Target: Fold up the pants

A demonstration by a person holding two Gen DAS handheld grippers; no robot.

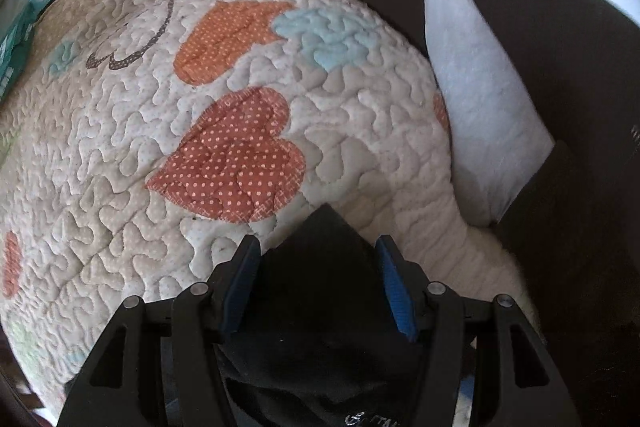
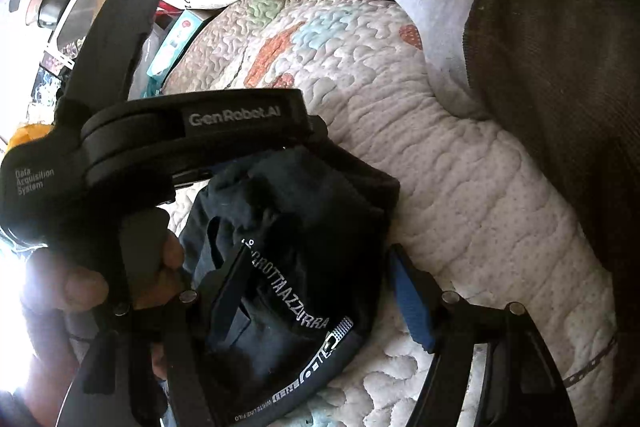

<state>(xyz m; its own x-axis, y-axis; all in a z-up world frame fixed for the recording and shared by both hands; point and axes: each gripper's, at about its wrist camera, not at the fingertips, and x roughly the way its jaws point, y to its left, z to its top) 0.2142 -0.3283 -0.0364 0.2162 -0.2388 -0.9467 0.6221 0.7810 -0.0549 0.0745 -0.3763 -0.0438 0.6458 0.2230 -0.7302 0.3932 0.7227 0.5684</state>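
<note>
Bunched dark pants [image 1: 320,307] lie on the quilt [image 1: 120,155] between my left fingers [image 1: 244,283], spread apart; my right fingers [image 2: 412,303], also spread, straddle the waistband end.

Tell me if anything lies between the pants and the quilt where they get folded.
Nothing visible does. The black pants sit bunched between the fingers of both grippers, left and right, right over the quilt. A socked foot rests at the quilt's far edge, off to the side.
</note>
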